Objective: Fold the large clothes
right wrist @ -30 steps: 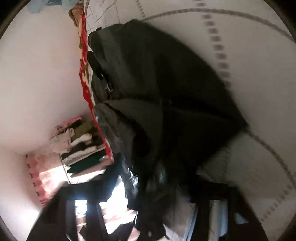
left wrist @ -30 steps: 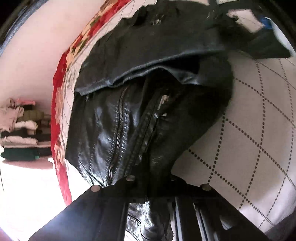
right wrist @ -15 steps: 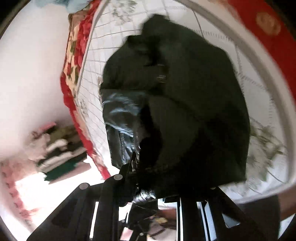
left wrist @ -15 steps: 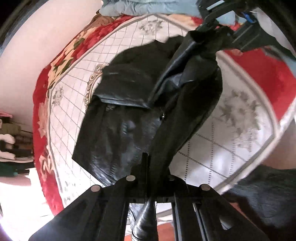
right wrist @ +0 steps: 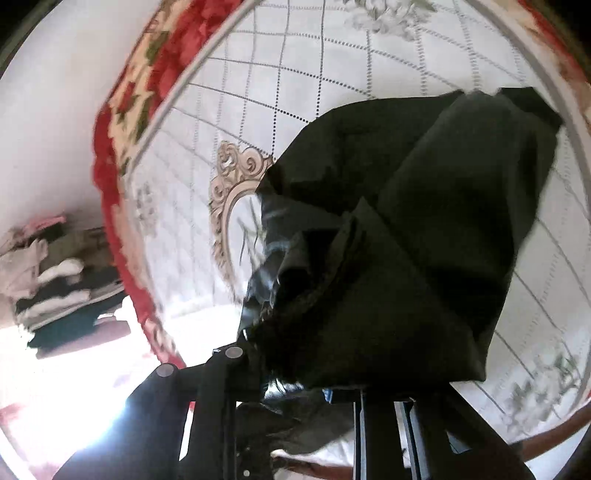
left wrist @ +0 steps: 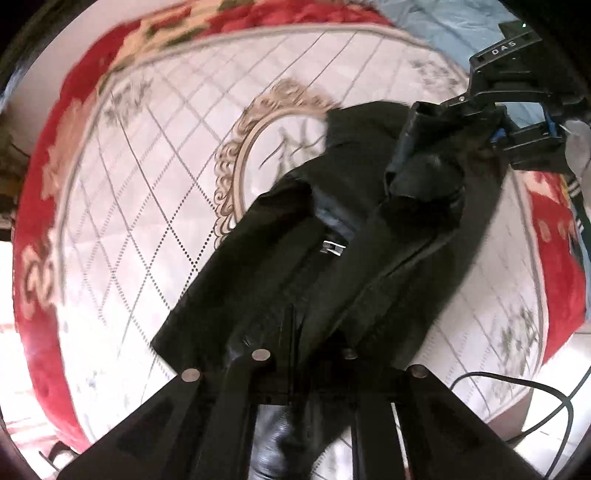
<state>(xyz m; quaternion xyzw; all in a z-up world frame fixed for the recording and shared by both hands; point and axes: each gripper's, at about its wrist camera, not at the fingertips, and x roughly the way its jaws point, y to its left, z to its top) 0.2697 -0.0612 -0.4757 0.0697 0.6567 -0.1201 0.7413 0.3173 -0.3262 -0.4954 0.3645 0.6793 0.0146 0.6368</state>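
My claws are matte black, and so is the jacket [left wrist: 332,266], glossy leather with a small silver buckle [left wrist: 332,247] at its middle. The blanket [left wrist: 147,206] under it is white, crossed by a grey dotted diamond grid, with a beige scrollwork oval [left wrist: 236,155], grey sprigs, and a red border of cream flowers. Pale blue cloth [left wrist: 443,33] lies past it. The stacked clothes [right wrist: 55,288] are pink, white, dark and green

Jacket [left wrist: 332,266] hanging over bedspread [left wrist: 147,206]; clothes stack [right wrist: 55,288] beside bed.
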